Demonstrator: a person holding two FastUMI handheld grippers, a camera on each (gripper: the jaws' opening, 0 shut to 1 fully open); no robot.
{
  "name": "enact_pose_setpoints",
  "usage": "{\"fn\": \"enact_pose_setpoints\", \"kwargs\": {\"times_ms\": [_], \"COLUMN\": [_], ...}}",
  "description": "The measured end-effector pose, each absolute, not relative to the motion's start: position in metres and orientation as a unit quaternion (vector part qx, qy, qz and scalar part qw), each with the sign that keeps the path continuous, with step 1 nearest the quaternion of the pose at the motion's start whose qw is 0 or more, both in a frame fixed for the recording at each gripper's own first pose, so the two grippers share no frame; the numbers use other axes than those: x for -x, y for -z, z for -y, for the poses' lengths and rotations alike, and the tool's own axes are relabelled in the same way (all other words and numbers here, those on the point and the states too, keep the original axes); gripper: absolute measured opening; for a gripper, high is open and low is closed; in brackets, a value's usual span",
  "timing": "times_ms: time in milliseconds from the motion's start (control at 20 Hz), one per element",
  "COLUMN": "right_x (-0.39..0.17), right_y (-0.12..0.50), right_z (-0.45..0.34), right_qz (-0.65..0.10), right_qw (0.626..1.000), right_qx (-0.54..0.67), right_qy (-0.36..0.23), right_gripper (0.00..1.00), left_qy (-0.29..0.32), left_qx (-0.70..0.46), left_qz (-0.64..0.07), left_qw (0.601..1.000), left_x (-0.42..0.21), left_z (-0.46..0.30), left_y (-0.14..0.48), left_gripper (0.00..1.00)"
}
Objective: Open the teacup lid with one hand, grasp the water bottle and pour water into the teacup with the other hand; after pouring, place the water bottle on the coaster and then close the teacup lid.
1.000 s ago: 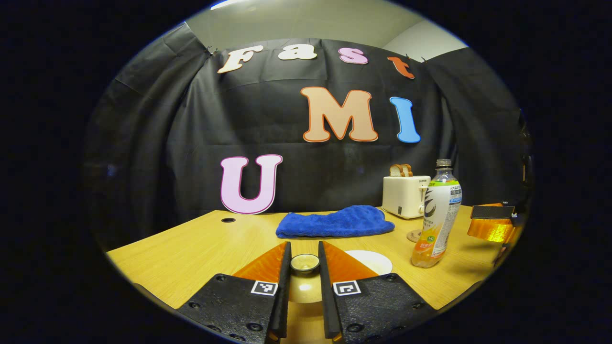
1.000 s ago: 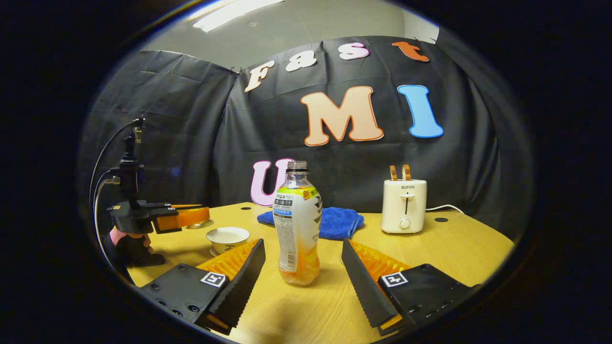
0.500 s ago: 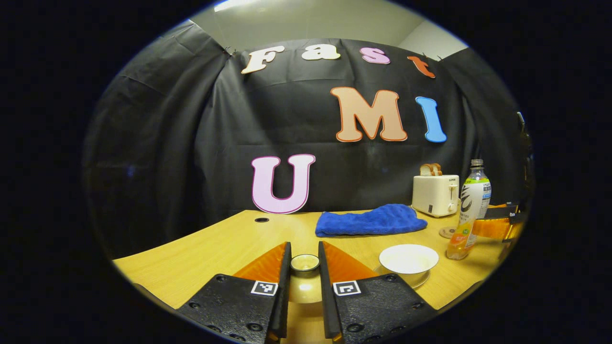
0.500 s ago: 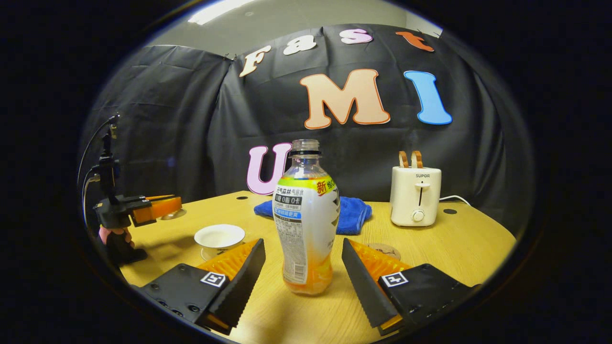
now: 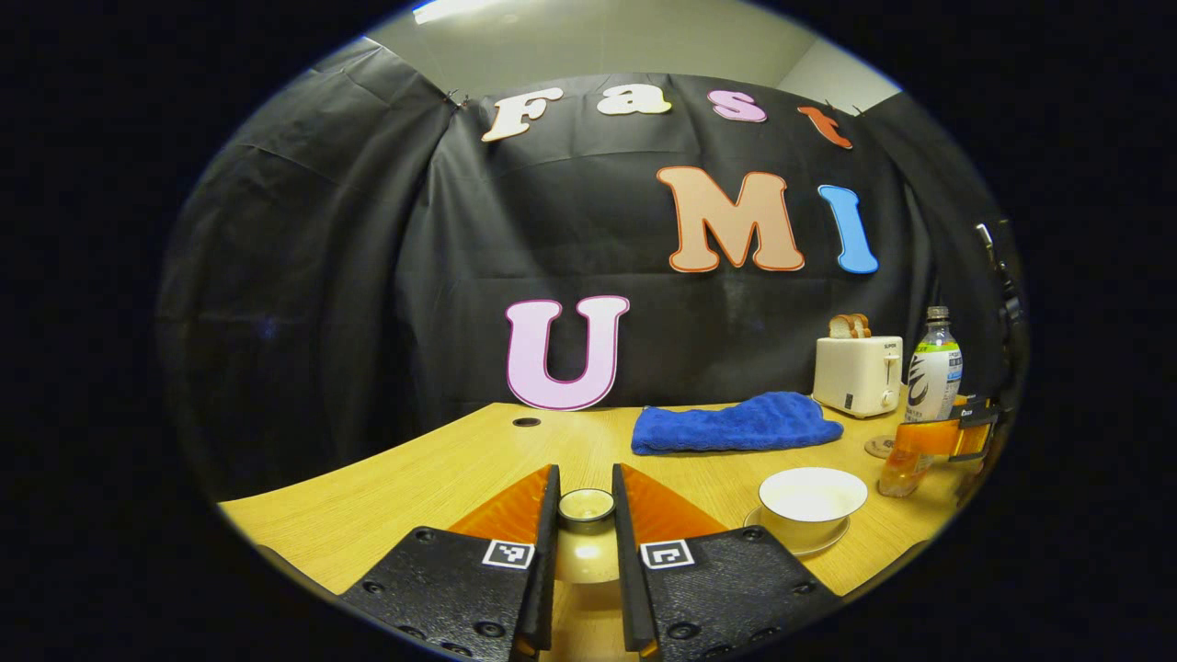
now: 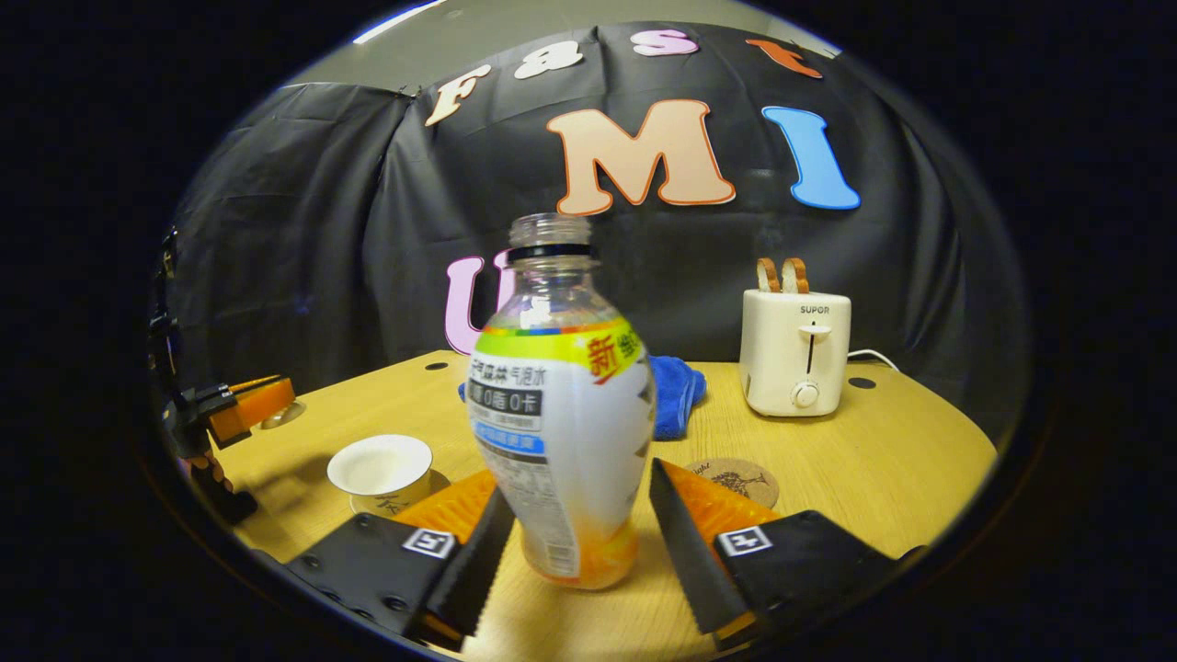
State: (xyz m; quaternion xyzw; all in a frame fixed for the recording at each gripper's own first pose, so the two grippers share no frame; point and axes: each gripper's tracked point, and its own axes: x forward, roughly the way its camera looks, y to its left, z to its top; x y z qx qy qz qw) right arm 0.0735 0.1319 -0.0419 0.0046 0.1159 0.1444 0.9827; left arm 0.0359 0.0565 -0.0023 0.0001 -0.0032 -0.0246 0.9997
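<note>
The cream teacup lid [image 5: 587, 563] hangs over the table, and my left gripper [image 5: 585, 485] is shut on its knob [image 5: 587, 504]. The uncovered white teacup [image 5: 813, 495] sits on its saucer to the right; the right gripper view shows the teacup [image 6: 381, 464] at left. An uncapped bottle [image 6: 561, 432] with a little orange drink stands on the table. My right gripper [image 6: 579, 487] is open with the bottle between its fingers, both close to its sides. In the left gripper view the right gripper [image 5: 938, 439] is level with the lower half of the bottle [image 5: 934, 379]. A round coaster [image 6: 733, 478] lies just right of the bottle.
A white toaster [image 6: 796, 349] with bread slices stands at the back right. A blue cloth [image 5: 736, 425] lies at the back behind the cup. My left gripper [image 6: 241, 409] hovers at the far left edge of the wooden table [image 6: 883, 469].
My left gripper carried the lid to the left, away from the cup. My right gripper pushed forward until the bottle stood between its fingers.
</note>
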Motion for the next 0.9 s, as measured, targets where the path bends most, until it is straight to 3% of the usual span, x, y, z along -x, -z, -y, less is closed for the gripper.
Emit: {"fn": "enact_pose_setpoints", "kwargs": {"times_ms": [100, 250, 600, 900], "right_x": [-0.072, -0.070, -0.066, -0.070], "right_y": [0.039, 0.037, -0.004, -0.053], "right_z": [-0.131, -0.131, -0.128, -0.123], "right_qz": [-0.113, -0.104, -0.060, -0.006], "right_qw": [0.983, 0.985, 0.981, 0.952], "right_qx": [0.006, 0.043, 0.154, 0.297], "right_qy": [-0.142, -0.131, -0.098, -0.070], "right_gripper": [0.72, 0.64, 0.63, 0.63], "left_qy": [0.024, 0.024, 0.024, 0.023], "left_qx": [0.000, 0.000, 0.000, 0.001], "left_qz": [0.004, 0.004, 0.003, 0.004], "left_qw": [1.000, 1.000, 1.000, 1.000], "left_x": [-0.035, -0.036, -0.036, -0.035], "left_z": [-0.057, -0.057, -0.057, -0.057], "left_y": [0.003, 0.002, 0.004, 0.004], "left_gripper": [0.27, 0.27, 0.24, 0.24]}}
